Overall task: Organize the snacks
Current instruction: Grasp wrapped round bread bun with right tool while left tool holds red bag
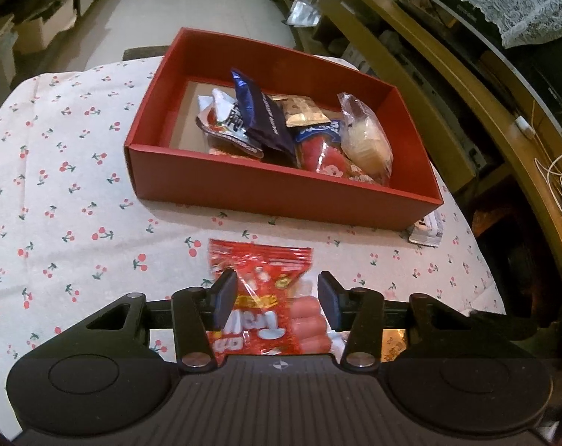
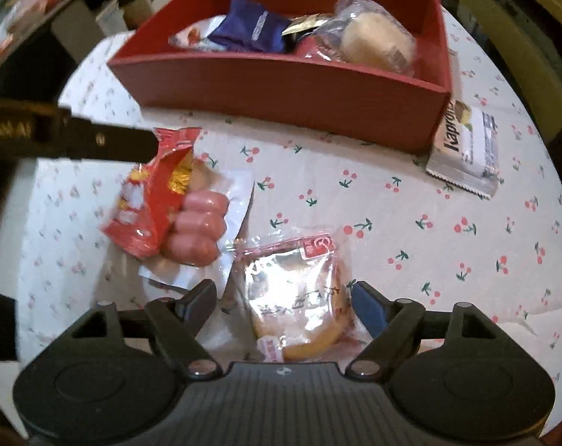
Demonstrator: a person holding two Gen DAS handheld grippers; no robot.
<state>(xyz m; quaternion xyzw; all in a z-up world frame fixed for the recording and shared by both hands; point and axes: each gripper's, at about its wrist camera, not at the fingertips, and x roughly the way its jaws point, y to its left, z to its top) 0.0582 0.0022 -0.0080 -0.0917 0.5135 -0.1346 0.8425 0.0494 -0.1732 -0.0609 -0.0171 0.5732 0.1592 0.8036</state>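
Note:
A red pack of pink sausages (image 1: 260, 297) sits between the pads of my left gripper (image 1: 277, 290), which is shut on it just above the cherry-print tablecloth. In the right wrist view a left finger (image 2: 106, 141) pinches the crumpled sausage pack (image 2: 161, 204) at its top. My right gripper (image 2: 284, 297) is open and straddles a round pastry in a clear wrapper (image 2: 295, 293) lying on the cloth; its pads stand clear of the wrapper. Behind stands the red box (image 1: 281, 193) (image 2: 281, 85) holding several snacks, among them a dark blue pack (image 1: 269, 122) and a wrapped bun (image 1: 366, 137).
A white wafer pack (image 2: 463, 148) (image 1: 427, 228) lies against the box's near right corner. The round table (image 1: 57, 186) drops off on all sides. Wooden furniture (image 1: 448, 85) with a lace cloth stands to the right, and tiled floor lies beyond the box.

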